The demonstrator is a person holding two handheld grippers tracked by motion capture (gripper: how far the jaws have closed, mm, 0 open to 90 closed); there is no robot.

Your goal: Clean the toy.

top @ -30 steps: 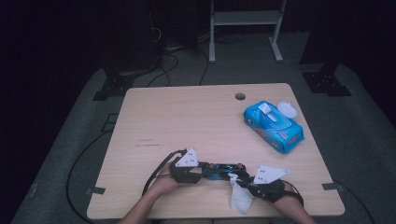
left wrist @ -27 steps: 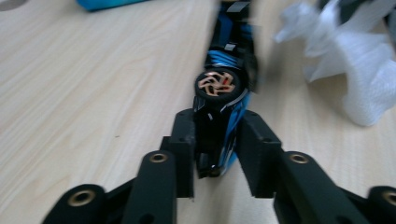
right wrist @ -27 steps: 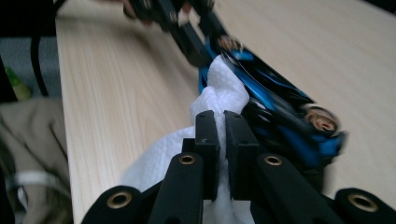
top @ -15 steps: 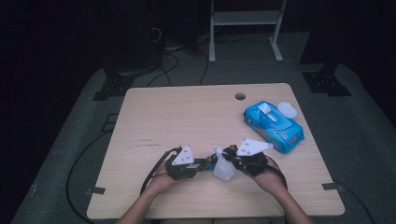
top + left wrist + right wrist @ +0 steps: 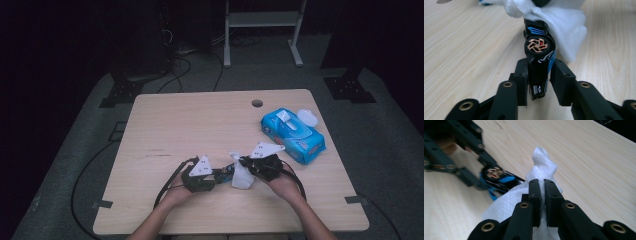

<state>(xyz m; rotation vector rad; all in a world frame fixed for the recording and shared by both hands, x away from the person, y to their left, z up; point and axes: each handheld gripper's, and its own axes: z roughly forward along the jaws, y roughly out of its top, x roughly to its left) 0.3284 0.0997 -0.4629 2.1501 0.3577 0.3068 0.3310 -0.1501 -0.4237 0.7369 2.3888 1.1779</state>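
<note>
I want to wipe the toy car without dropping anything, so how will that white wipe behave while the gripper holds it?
Probably floppy: the white wipe bunches and droops where the right gripper pinches it. It looks light and thin, so it should drape over the toy car rather than push it. It may slip from a small pinch.

Most of the table (image 5: pixel 200 120) is bare wood, so the whole upper left and middle of the frame is easy to pass through. The one real obstacle sits at the right edge: a blue wipes pack (image 5: pixel 292 134) with its lid flipped open, near the right gripper (image 5: pixel 245 162). Up top there's just a small cable hole (image 5: pixel 257 103), flush, no bother. Lower middle is cramped: left gripper (image 5: pixel 222 174) with the toy car (image 5: pixel 227 172) and the white wipe (image 5: pixel 242 175) bunched right together, cables (image 5: pixel 167 182) trailing toward the lower left.
</note>
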